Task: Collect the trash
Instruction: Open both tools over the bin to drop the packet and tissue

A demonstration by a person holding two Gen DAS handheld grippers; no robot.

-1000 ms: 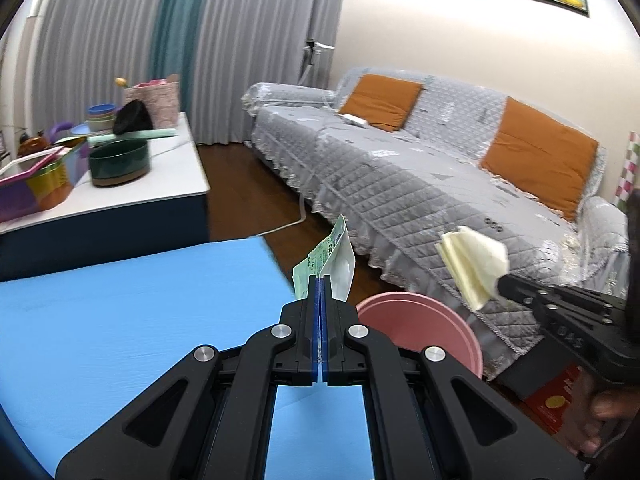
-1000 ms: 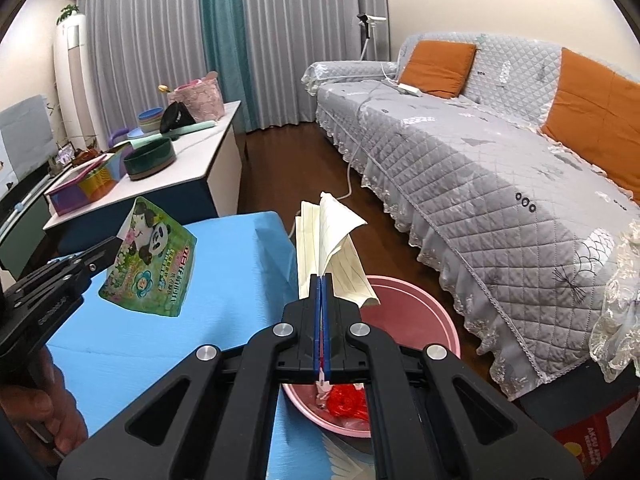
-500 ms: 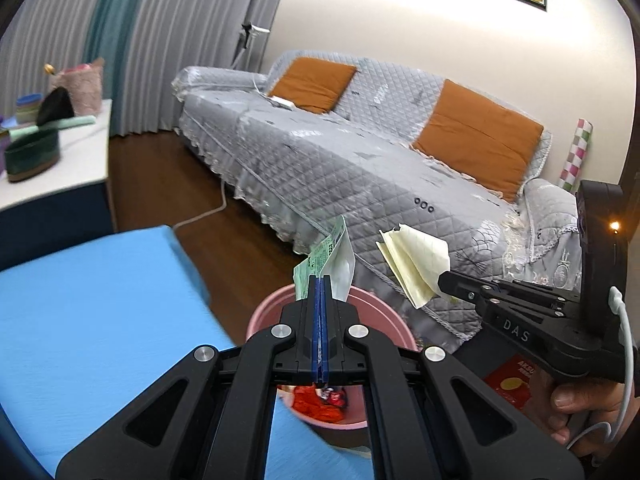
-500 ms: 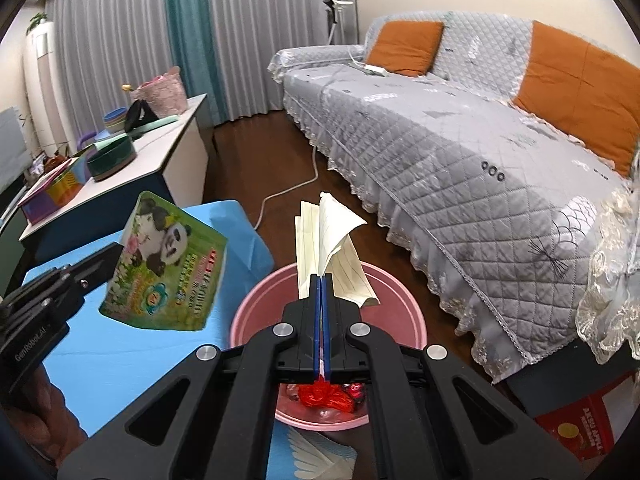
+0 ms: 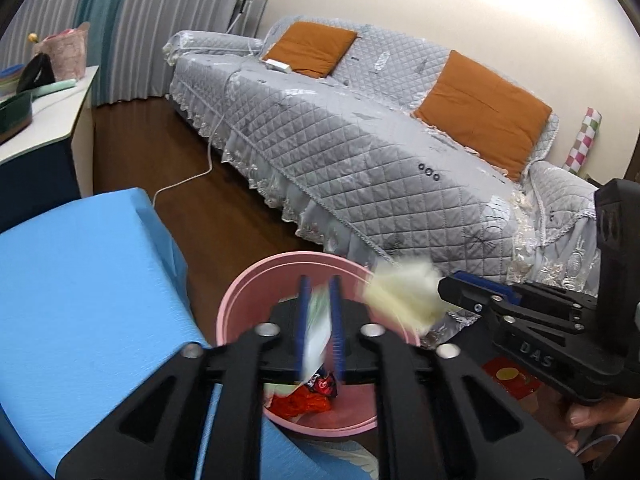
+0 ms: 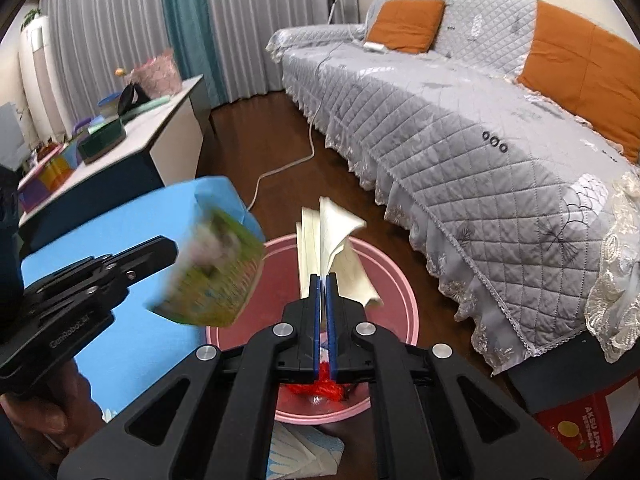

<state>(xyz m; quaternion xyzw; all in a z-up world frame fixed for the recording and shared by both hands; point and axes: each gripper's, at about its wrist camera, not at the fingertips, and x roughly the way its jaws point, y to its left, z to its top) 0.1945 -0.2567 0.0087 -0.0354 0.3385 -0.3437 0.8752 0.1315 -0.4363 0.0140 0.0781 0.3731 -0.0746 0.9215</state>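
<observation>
A pink basin (image 5: pixel 280 261) (image 6: pixel 400 280) stands on the floor beside the blue table (image 5: pixel 80 280), with red wrappers (image 5: pixel 308 400) in it. My left gripper (image 5: pixel 319 280) (image 6: pixel 172 248) hangs over the basin with its jaws opening. A green snack packet (image 5: pixel 318 320) (image 6: pixel 212 276) is blurred and slipping down between the parted pads. My right gripper (image 6: pixel 323 278) (image 5: pixel 444 292) is also above the basin and opening. A slim gap shows between its pads, and the folded cream paper (image 6: pixel 332 240) (image 5: pixel 404 296) still stands upright in that gap.
A grey quilted sofa (image 5: pixel 360 140) with orange cushions runs along the right. A white cable (image 6: pixel 280 168) lies on the wooden floor. A white cabinet (image 6: pixel 160 132) with bowls is at the back left. A red carton (image 6: pixel 580 428) sits by the sofa's end.
Both grippers came down and forward over the pink basin. Their pads, shut before, have parted. The green packet is sliding out of the left jaws.
</observation>
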